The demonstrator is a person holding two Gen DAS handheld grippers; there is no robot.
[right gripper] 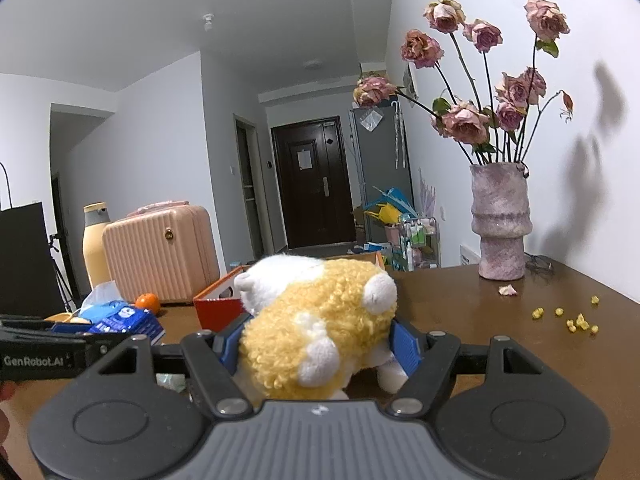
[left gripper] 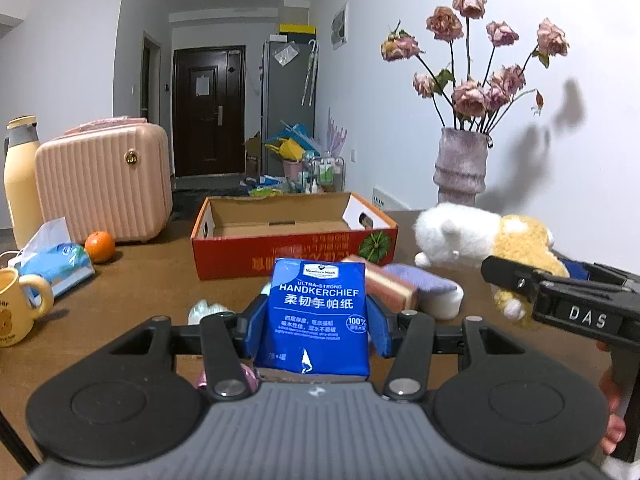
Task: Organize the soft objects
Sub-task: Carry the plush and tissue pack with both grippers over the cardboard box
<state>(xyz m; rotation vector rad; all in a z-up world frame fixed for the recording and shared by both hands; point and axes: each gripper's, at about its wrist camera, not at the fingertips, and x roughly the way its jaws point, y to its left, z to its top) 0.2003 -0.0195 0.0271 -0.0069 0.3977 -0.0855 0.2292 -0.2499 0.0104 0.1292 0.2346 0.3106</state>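
Observation:
My left gripper [left gripper: 318, 320] is shut on a blue handkerchief tissue pack [left gripper: 318, 312], held upright above the brown table [left gripper: 140, 292]. My right gripper [right gripper: 320, 344] is shut on a yellow and white plush toy [right gripper: 320, 320], lifted off the table; the same plush toy [left gripper: 484, 240] shows at the right of the left wrist view. An open red cardboard box [left gripper: 292, 236] stands beyond the pack, empty inside. A pink sponge [left gripper: 384, 284] and a lilac and white soft pad [left gripper: 428, 288] lie on the table behind the pack.
A pink case [left gripper: 104, 184], a yellow bottle [left gripper: 20, 180], an orange [left gripper: 99, 246], a tissue packet [left gripper: 56, 260] and a yellow mug [left gripper: 16, 308] stand at the left. A vase of dried roses [right gripper: 500, 224] is at the back right, with yellow crumbs [right gripper: 572, 320] nearby.

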